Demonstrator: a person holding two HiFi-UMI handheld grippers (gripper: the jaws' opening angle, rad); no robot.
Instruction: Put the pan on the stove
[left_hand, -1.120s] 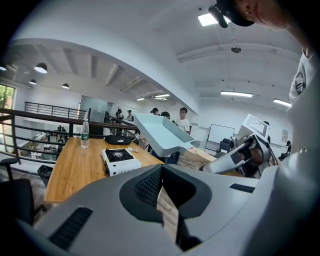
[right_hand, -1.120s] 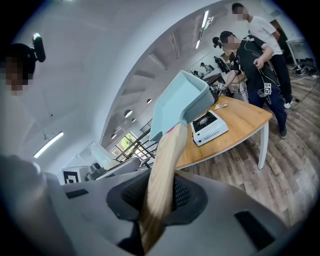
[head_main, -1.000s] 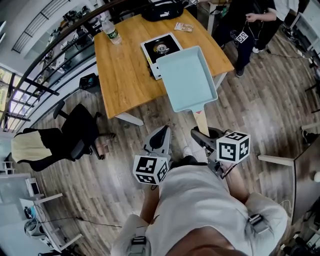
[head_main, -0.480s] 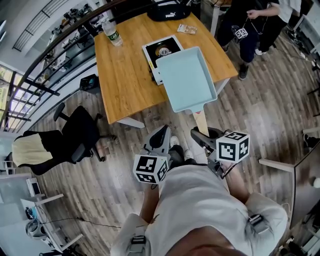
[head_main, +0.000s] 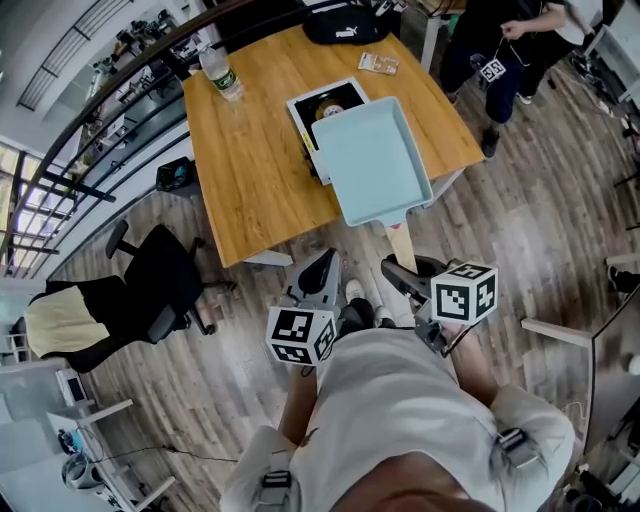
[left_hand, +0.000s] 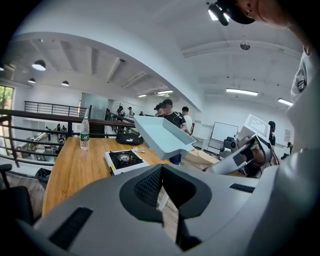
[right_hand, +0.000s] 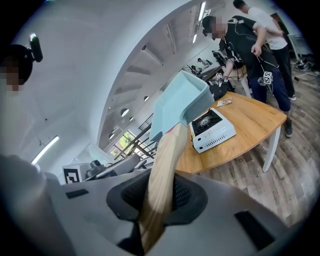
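Pan (head_main: 372, 160), handle (head_main: 402, 240) clamped in right tool (head_main: 402, 270), now overlaps more stove (head_main: 308, 108); left tool (head_main: 322, 272) closed, empty.

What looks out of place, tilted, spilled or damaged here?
Nothing looks spilled or damaged. The one odd thing is the pan: it hangs tilted in the air above the table edge, held by its wooden handle in the right gripper, and partly hides the stove in the head view. It looks empty.
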